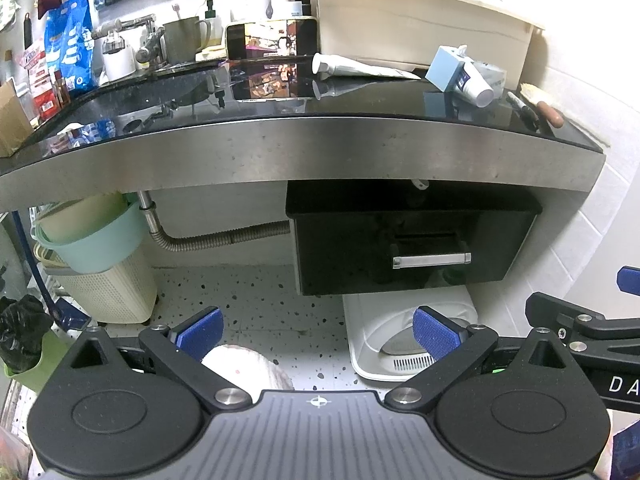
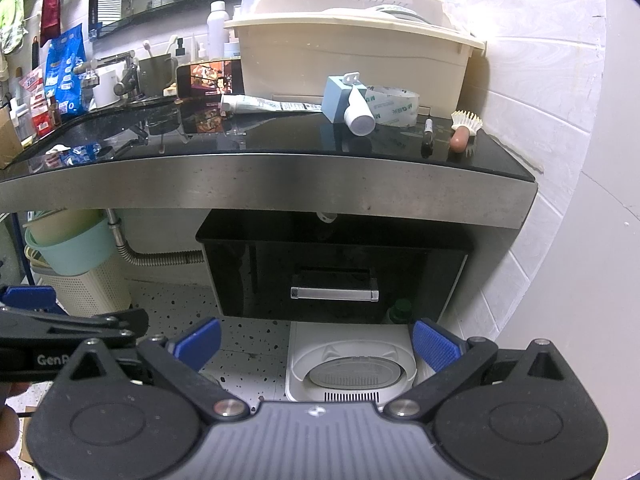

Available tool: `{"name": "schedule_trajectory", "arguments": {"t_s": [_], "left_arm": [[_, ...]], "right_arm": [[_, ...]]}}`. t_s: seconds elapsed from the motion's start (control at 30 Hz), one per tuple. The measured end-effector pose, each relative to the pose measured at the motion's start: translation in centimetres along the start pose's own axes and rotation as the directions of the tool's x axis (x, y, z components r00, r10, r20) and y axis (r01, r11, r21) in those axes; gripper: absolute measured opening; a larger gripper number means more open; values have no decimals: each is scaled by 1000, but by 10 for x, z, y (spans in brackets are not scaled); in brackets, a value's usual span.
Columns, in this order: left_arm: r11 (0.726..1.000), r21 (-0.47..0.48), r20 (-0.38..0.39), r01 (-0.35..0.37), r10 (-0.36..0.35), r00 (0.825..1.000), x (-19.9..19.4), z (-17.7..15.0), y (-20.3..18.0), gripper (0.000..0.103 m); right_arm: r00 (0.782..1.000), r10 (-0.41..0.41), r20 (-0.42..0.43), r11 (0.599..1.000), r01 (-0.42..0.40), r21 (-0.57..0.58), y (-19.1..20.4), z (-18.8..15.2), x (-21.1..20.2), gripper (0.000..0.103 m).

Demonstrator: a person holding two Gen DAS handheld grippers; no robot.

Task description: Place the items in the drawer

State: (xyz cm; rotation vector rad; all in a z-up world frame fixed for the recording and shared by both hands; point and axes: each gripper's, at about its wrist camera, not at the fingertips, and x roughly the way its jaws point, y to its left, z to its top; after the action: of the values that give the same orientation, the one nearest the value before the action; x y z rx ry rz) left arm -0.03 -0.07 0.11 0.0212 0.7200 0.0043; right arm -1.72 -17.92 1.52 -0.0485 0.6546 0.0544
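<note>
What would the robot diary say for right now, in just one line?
stage: start | drawer: shut | left gripper: open, holds nothing | right gripper: open, holds nothing | items on counter: untouched

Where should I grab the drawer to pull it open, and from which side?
Grip the silver bar handle on the black drawer front. It lies horizontal and stands off the panel, so come straight from the front, one finger above and one below. The right gripper faces it, open.
</note>
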Motion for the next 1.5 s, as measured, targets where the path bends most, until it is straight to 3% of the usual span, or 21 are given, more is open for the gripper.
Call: {"name": "schedule_trajectory", "arguments": {"t_s": [1.5], "left_arm": [[1000, -5, 11, 3, -3, 1000, 0, -1, 1, 102]], "right_arm": [[1000, 3, 3, 1000, -3, 10, 3, 2, -1, 103]]}}
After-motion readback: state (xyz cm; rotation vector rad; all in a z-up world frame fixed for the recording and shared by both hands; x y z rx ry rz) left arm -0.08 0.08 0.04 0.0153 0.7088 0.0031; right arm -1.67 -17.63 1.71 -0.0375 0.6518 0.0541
